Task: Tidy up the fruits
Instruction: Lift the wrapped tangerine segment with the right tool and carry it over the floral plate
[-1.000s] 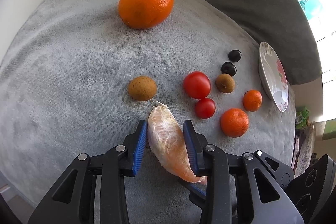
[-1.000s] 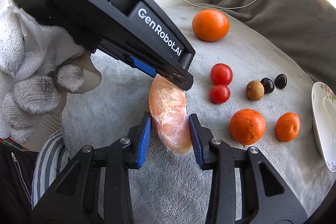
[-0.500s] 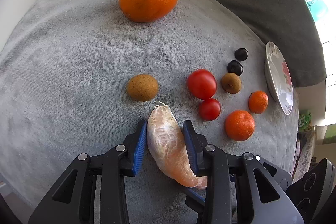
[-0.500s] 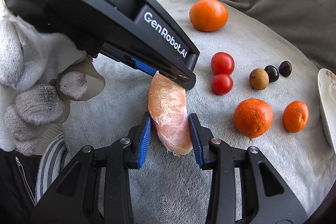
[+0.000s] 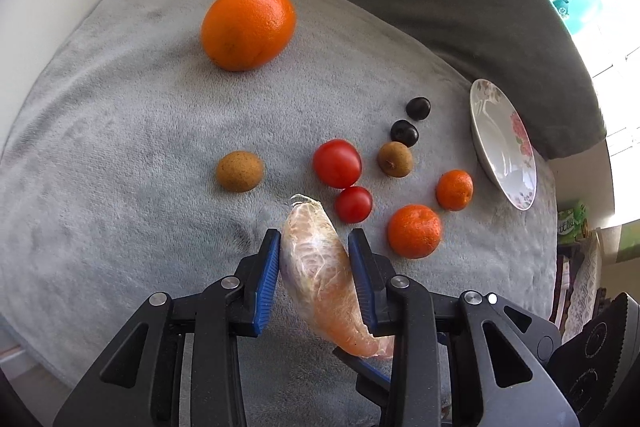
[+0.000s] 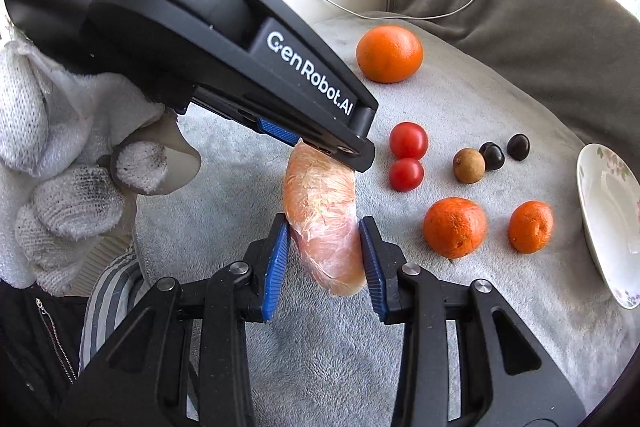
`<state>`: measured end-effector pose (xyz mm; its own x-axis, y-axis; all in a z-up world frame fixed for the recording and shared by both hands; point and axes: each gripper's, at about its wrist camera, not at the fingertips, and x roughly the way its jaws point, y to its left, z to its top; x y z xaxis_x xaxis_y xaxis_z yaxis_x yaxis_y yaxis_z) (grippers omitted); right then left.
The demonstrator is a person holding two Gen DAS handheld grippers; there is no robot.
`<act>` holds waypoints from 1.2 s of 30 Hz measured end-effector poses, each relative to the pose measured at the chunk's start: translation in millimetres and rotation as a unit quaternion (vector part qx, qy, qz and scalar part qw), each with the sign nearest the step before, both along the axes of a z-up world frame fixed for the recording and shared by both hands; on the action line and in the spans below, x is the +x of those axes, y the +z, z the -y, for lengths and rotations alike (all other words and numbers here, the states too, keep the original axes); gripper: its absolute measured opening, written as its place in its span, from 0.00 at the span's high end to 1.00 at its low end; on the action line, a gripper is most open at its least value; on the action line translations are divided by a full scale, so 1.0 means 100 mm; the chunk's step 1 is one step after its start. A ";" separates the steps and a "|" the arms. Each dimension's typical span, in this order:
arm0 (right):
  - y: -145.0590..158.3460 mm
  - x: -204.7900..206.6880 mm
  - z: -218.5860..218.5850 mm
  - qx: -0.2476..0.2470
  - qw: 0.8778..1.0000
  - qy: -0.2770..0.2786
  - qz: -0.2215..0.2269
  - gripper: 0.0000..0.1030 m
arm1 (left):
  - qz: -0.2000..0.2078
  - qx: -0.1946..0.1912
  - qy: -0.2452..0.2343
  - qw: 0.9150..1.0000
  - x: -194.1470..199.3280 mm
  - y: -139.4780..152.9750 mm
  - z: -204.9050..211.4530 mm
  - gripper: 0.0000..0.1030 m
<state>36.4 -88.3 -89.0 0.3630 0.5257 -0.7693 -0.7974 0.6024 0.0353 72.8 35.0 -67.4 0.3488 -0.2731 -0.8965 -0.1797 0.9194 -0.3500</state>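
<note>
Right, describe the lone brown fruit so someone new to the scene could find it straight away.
Start at the grey fleece blanket and find the big orange. Nearer the camera from it lies the brown fruit, with bare blanket around it. Its twin sits beside the dark berries and tomatoes; this one touches nothing.

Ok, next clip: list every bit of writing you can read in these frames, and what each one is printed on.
"GenRobot.AI": white lettering along the side of the left hand-held gripper, right wrist view.
"Data Acquisition System": white lettering at the rear of the same housing.
Green package at the right edge of the left wrist view: white characters, too small and blurred to read.
Plate: floral pattern only, no writing.
</note>
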 end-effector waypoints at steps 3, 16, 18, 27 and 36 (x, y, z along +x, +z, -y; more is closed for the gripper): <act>0.10 0.00 0.07 -0.001 1.000 -0.006 0.016 0.64 | 0.014 -0.002 -0.007 1.000 0.03 0.12 0.07 0.68; 0.40 0.23 0.67 -0.009 0.996 -0.074 0.058 0.64 | 0.060 -0.028 -0.064 0.996 0.48 0.41 0.71 0.69; 0.43 0.29 0.78 -0.012 0.995 -0.084 0.060 0.64 | 0.067 -0.028 -0.076 0.995 0.54 0.43 0.82 0.69; 0.45 0.62 1.34 -0.016 0.989 -0.132 0.065 0.65 | 0.075 -0.032 -0.121 0.989 0.94 0.44 1.33 0.69; 0.39 0.96 1.73 -0.018 0.984 -0.167 0.064 0.65 | 0.077 -0.024 -0.154 0.985 1.32 0.40 1.76 0.69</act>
